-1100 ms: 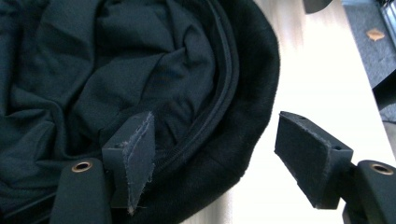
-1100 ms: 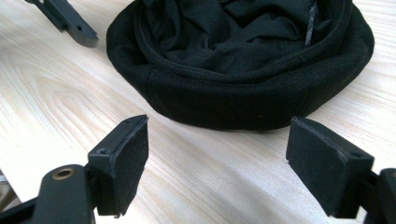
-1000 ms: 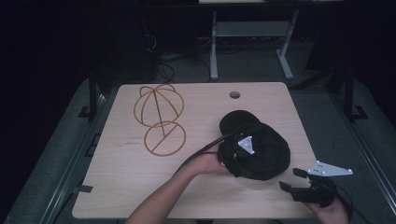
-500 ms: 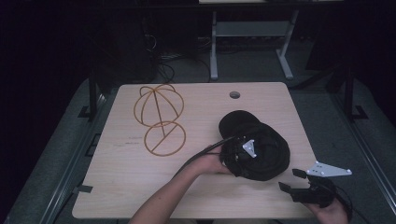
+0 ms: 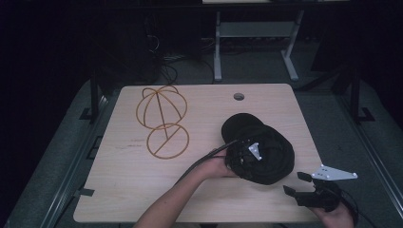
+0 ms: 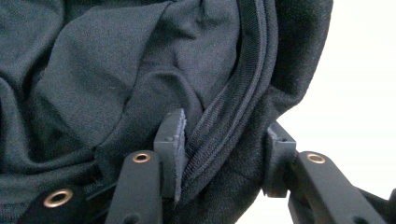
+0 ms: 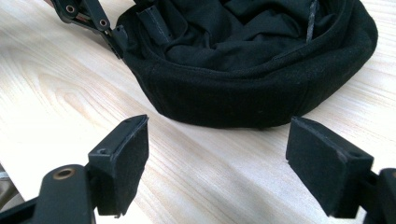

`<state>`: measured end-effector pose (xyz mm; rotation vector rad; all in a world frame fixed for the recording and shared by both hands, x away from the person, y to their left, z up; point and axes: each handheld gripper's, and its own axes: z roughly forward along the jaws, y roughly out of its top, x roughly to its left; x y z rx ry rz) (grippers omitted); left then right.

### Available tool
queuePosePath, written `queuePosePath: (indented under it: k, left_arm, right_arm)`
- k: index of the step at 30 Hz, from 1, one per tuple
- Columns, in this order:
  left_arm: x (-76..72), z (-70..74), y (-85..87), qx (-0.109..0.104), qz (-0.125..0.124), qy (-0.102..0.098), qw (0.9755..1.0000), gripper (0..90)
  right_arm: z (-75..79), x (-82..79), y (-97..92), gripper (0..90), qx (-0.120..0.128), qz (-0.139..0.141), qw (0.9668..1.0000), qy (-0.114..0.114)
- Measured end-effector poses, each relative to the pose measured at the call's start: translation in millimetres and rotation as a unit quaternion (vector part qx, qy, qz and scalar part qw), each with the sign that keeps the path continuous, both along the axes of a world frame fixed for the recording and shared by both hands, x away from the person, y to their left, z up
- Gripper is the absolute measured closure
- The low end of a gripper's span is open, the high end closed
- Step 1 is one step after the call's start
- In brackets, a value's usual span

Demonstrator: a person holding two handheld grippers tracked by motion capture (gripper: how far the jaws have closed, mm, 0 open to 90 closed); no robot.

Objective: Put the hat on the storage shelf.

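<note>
A black cap lies crown down on the wooden table, right of centre, with its lining facing up. My left gripper reaches in from the cap's left side. Its jaws have just been closing over the rim. In the left gripper view the pads straddle the sweatband and outer cloth, and both press on the fabric. My right gripper sits near the table's front right corner. Its jaws stand wide apart with bare wood between them, and they point at the cap's side wall.
A golden wire hat frame with a round base ring stands at the table's back left. A cable hole is at the back edge. Beyond the table are dark floor and a desk's white legs.
The left hand and its gripper have shifted slightly on the cap's near-left rim. The right gripper and the cap have stayed where they were.
</note>
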<state>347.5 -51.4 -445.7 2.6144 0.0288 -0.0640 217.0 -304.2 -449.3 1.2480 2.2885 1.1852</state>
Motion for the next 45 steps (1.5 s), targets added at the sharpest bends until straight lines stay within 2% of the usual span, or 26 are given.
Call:
queuePosePath:
  k: [7, 14, 17, 19, 23, 26, 29, 32, 35, 36, 39, 41, 43, 45]
  left_arm:
    - [-5.6, 4.4, 0.4, 0.002, -0.013, -0.013, 0.9998, 67.7]
    - [-6.0, 10.5, 4.4, -0.014, -0.019, 0.017, 0.9996, 72.7]
    - [-6.2, 15.8, 7.0, -0.032, -0.023, 0.031, 0.9987, 75.7]
    - [-8.1, 21.5, 8.0, -0.044, -0.022, 0.029, 0.9984, 77.3]
    - [-9.0, 31.2, 11.2, -0.052, -0.022, 0.029, 0.9980, 78.4]
    - [-8.3, 37.4, 15.3, -0.066, -0.020, 0.040, 0.9968, 78.7]
    - [-6.6, 46.4, 20.8, -0.095, -0.017, 0.052, 0.9939, 78.9]
    - [-4.1, 54.7, 26.9, -0.127, -0.010, 0.072, 0.9893, 79.0]
    - [0.7, 65.8, 37.0, -0.164, -0.003, 0.092, 0.9821, 79.0]
    - [1.2, 68.0, 39.2, -0.172, -0.002, 0.094, 0.9806, 79.0]
    - [2.7, 75.8, 48.4, -0.200, 0.002, 0.102, 0.9745, 79.0]
    - [2.7, 80.0, 54.7, -0.214, 0.006, 0.107, 0.9708, 78.9]
    - [2.9, 83.7, 60.9, -0.223, 0.010, 0.112, 0.9683, 78.8]
    - [3.0, 87.0, 66.2, -0.228, 0.014, 0.114, 0.9668, 78.8]
  right_arm:
    - [-0.2, 0.0, 0.9, 20.7, 0.001, 0.000, 1.0000, 0.000]
    - [0.1, 0.3, 1.3, 20.7, 0.001, -0.005, 1.0000, -0.002]
    - [0.8, 0.3, 1.0, 20.6, 0.001, -0.008, 0.9999, -0.007]
    - [1.1, 0.4, 1.0, 20.6, 0.004, -0.009, 0.9999, -0.009]
    - [2.3, 0.5, 2.7, 20.6, 0.010, -0.010, 0.9998, -0.011]
    - [2.6, 0.7, 5.8, 20.6, 0.009, -0.006, 0.9999, -0.012]
    - [4.7, 0.4, 8.7, 20.6, 0.012, -0.003, 0.9998, -0.018]
    - [6.8, 0.3, 9.8, 20.6, 0.022, -0.001, 0.9995, -0.023]
    - [9.0, 0.0, 10.8, 20.3, 0.041, 0.000, 0.9988, -0.028]
    - [10.7, -0.1, 11.6, 20.1, 0.054, 0.003, 0.9981, -0.031]
    - [15.9, -1.0, 16.2, 19.7, 0.067, 0.005, 0.9969, -0.041]
    - [19.5, -1.2, 20.5, 19.2, 0.079, 0.009, 0.9956, -0.048]
    - [22.2, -0.5, 25.0, 19.0, 0.087, 0.014, 0.9946, -0.054]
    - [25.3, 1.5, 31.9, 18.8, 0.097, 0.020, 0.9934, -0.058]
